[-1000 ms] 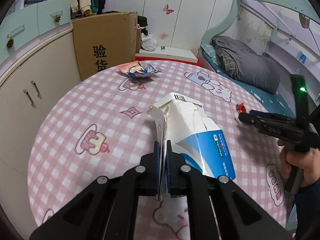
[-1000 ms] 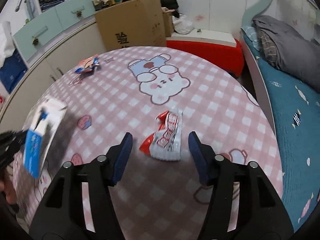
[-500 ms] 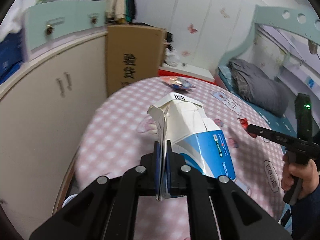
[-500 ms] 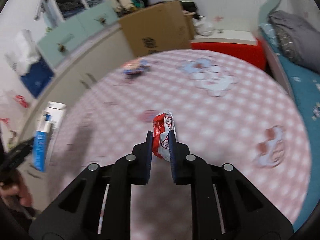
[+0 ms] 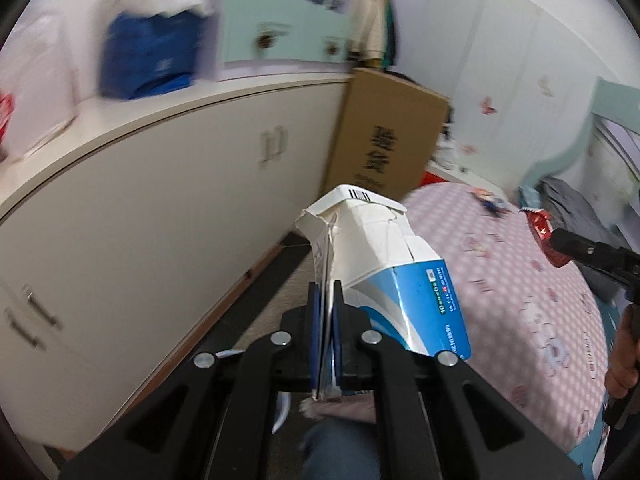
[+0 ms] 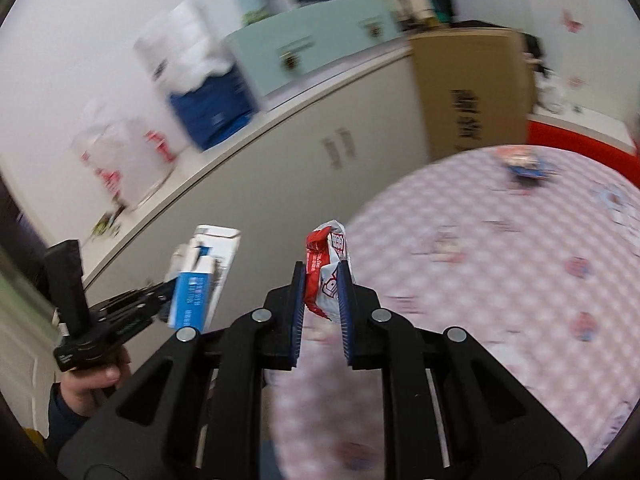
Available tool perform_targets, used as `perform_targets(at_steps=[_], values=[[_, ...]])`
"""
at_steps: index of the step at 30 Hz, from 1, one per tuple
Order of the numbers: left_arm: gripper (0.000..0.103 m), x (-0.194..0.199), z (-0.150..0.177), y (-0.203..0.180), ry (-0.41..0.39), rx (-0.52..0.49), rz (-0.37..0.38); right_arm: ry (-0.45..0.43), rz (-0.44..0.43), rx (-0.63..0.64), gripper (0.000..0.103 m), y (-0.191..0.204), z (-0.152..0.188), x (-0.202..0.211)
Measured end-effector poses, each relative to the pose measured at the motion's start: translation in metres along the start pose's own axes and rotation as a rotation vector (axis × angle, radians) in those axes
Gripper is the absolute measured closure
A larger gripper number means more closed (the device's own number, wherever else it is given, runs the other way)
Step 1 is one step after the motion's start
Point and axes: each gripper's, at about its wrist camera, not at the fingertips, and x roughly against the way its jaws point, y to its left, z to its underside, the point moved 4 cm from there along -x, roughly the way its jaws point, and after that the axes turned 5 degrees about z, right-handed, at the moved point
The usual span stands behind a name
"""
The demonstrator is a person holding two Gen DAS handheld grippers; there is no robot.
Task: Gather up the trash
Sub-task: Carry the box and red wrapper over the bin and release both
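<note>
Blue-white carton (image 5: 394,268) – long axis pointing away from left hand-held gripper (image 5: 325,300).

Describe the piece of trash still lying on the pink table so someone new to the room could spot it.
Find the round pink checked table and look to its far edge, near the tall cardboard box. A crumpled snack wrapper lies there alone, orange and blue. The other trash, a white-and-blue carton and a red-and-white wrapper, is held in grippers.
</note>
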Motion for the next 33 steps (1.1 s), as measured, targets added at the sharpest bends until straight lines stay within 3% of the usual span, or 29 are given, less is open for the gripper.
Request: perform_targets(at_steps=[6,10,19,21,22,23,24,25,26,27,29,33], values=[[0.098,0.007,0.020,0.067,0.031,0.069,-0.083,0.076,-0.087,0.072,0.087,0.069,0.001,-0.053],[0.098,-0.005,0.040,0.108,0.084,0.104,-0.135,0.171,-0.117,0.121,0.087,0.112,0.014,-0.103],[0.097,-0.054,0.070,0.150,0.207,0.163,-0.133,0.363,-0.083,0.123,0.087,0.144,0.053,-0.199],[0.088,-0.073,0.076,0.154,0.262,0.136,-0.131,0.398,-0.078,0.116,0.085,0.144,0.060,-0.216],[0.060,-0.079,0.079,0.156,0.277,0.135,-0.127,0.411,-0.073,0.116,0.084,0.143,0.063,-0.220],[0.026,-0.084,0.082,0.159,0.278,0.153,-0.123,0.423,-0.065,0.108,0.073,0.141,0.066,-0.226],[0.020,-0.085,0.082,0.164,0.265,0.173,-0.140,0.427,-0.061,0.100,0.060,0.138,0.066,-0.228],[0.020,-0.086,0.083,0.168,0.261,0.181,-0.151,0.425,-0.058,0.084,0.030,0.136,0.068,-0.231],[0.020,-0.088,0.084,0.172,0.273,0.191,-0.165,0.422,-0.063,0.070,0.020,0.135,0.069,-0.231],[0.020,-0.088,0.085,0.176,0.280,0.205,-0.180,0.424,-0.063,0.062,0.020,0.134,0.069,-0.231],[0.020,-0.085,0.086,0.180,0.269,0.224,-0.193,0.417,-0.040,0.060,0.006,0.131,0.068,-0.231],[0.020,-0.078,0.086,0.181,0.252,0.226,-0.233,0.402,-0.029,0.065,0.006,0.127,0.065,-0.224]])
